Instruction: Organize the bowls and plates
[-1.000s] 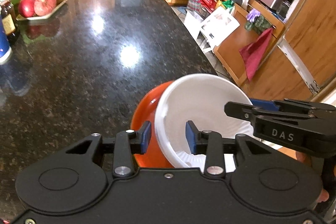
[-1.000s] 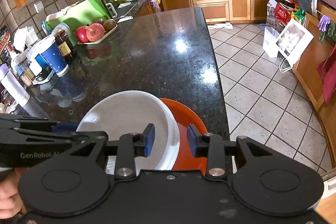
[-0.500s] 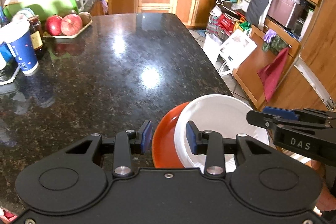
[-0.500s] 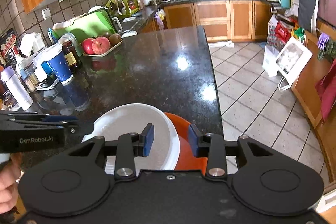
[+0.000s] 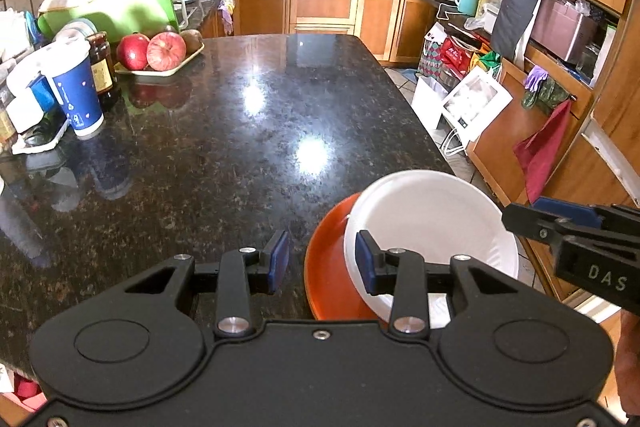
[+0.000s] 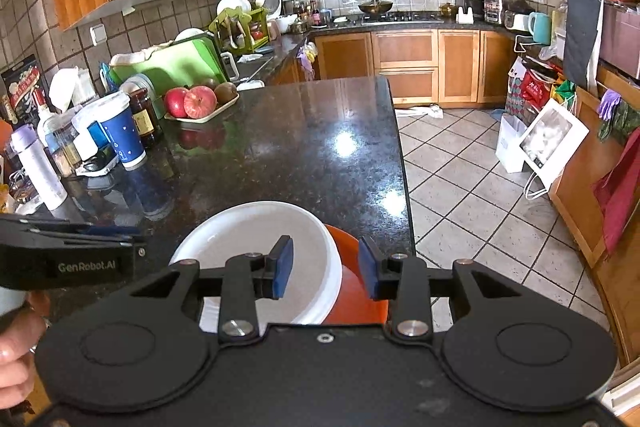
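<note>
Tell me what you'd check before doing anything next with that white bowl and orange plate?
1. White bowl sits on orange plate: ok, though off-centre.
2. Stack well in from the countertop corner: not ok, it sits right at the edge.
3. Left gripper empty, jaws apart: ok.
4. Right gripper empty, jaws apart: ok.
5. Blue cup and fruit tray far from the stack: ok.
6. Bowl steady on plate: cannot tell.

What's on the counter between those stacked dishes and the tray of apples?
Nothing: bare black granite runs from the white bowl on the orange plate to the fruit tray, shown in both views.
</note>
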The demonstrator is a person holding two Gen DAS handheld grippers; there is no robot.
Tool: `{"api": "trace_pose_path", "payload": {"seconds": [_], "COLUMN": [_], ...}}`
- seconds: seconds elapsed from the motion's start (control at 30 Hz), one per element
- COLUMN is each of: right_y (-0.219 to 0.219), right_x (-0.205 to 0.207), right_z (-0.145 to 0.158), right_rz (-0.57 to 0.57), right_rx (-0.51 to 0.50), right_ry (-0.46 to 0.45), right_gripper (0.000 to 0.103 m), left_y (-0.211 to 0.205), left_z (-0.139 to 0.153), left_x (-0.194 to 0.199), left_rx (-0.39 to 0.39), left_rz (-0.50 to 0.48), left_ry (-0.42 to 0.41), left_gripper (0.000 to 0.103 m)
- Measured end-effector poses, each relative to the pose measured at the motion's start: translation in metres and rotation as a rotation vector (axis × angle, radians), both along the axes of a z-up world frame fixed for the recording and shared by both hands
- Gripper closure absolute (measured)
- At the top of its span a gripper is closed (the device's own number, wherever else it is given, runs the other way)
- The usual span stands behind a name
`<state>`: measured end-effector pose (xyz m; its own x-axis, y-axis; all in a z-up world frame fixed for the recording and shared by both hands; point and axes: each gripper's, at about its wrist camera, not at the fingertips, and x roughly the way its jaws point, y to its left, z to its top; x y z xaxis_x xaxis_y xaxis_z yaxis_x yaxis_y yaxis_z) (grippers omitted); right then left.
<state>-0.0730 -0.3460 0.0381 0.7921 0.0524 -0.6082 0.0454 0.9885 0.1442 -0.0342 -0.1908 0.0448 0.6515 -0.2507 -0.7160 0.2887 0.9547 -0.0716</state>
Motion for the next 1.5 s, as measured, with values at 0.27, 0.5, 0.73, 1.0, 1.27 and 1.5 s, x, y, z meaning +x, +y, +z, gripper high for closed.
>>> {"api": "trace_pose_path", "payload": {"seconds": [0.27, 0.5, 0.73, 1.0, 1.27, 1.5], "right_y": [0.006, 0.018, 0.033, 0.045, 0.048, 0.048], "right_x": [-0.016, -0.036, -0.055, -0.072, -0.078, -0.080], "right_z": [0.000, 0.005, 0.006, -0.005, -0.014, -0.015], "right_rz": [-0.043, -0.087, -0.123, -0.149, -0.150, -0.147], "right_rx": [0.017, 0.019, 0.014, -0.015, -0.015, -0.015], "right_ry": [-0.010, -0.032, -0.018, 0.010, 0.039, 0.046], "right_gripper": [0.065, 0.065, 0.065, 0.065, 0.065, 0.065], "left_y": [0.007, 0.010, 0.012, 0.009, 0.005, 0.002], "left_z": [0.000, -0.001, -0.002, -0.012, -0.018, -0.021], "left_x": [-0.009, -0.015, -0.029, -0.047, -0.059, -0.059], "left_rx": [0.002, 0.014, 0.053, 0.093, 0.103, 0.104], "left_rz": [0.014, 0.008, 0.026, 0.012, -0.002, -0.010], "left_ry": [0.006, 0.011, -0.007, 0.005, 0.013, 0.023], "left_gripper": [0.056, 0.056, 0.056, 0.056, 0.056, 0.056]}}
